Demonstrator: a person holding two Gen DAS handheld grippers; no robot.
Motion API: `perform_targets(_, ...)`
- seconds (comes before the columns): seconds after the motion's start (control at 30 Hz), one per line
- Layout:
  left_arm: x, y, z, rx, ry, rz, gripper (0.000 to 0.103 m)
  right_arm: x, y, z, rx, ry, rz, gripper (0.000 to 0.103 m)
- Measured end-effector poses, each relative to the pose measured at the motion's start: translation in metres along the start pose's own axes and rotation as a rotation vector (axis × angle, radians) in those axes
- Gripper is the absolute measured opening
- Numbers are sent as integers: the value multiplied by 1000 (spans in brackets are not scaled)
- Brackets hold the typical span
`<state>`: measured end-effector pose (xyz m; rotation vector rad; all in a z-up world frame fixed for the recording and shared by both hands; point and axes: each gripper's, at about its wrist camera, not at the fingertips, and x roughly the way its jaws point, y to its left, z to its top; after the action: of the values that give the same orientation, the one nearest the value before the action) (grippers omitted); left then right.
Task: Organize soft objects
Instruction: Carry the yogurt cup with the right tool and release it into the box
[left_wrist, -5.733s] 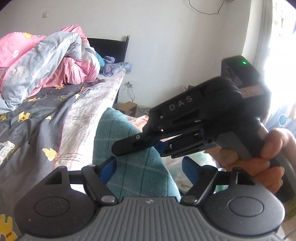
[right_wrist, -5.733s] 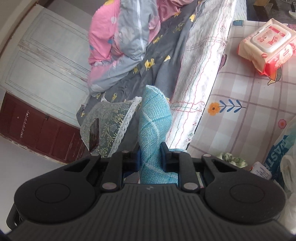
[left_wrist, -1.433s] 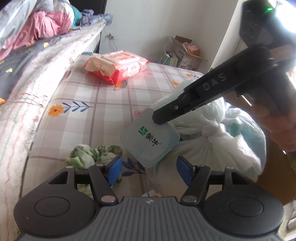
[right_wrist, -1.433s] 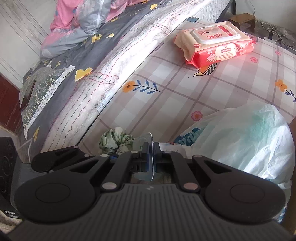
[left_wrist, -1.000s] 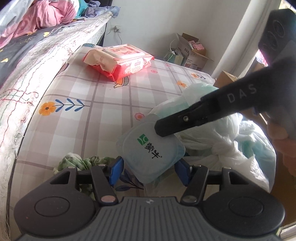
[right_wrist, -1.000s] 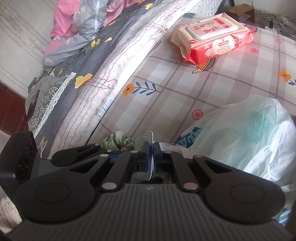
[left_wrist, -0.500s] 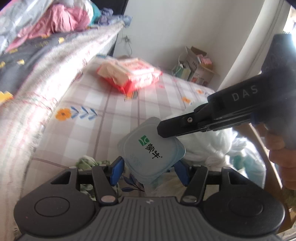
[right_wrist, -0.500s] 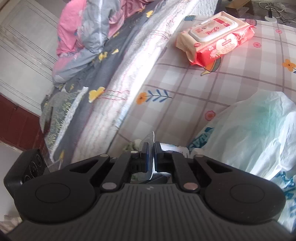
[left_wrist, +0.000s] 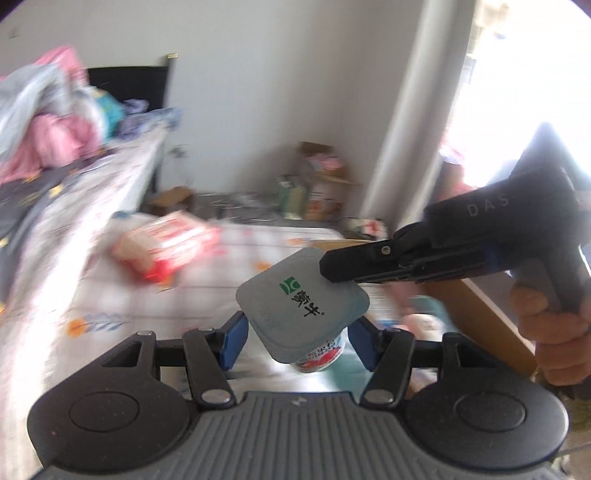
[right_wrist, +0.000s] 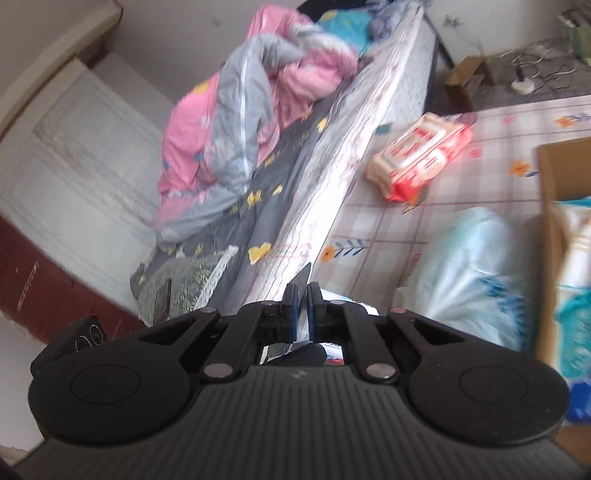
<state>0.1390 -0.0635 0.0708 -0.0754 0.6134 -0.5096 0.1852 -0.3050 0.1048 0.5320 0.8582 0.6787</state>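
Hanging by one corner of its foil lid, the yogurt cup (left_wrist: 308, 319) sits between the spread, empty jaws of the left gripper (left_wrist: 295, 338), touching neither. The right gripper (left_wrist: 332, 271) is clamped only on that thin lid edge. If the foil peels or slips, the cup could drop onto the checked tablecloth (right_wrist: 461, 177) below.

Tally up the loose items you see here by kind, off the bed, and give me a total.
Foil-lidded yogurt cup: 1
Red-and-white wet-wipes pack: 1
Pale tied plastic bag: 1
Brown cardboard box: 1
Total: 4
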Motion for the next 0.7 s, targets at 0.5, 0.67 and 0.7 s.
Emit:
perform_targets(0.5,91,-137,-44,140,285,-212,61,-147,-146,-116,398,-151,-58,7)
perform_targets(0.67,102,-147,-61,206,323,-163,59,-124,-201,-140,516,-83,-12,7)
perform_targets(0.7,99,-145,-61,208,312,-159,59,-118,-211,-142,531,-57,-25,7)
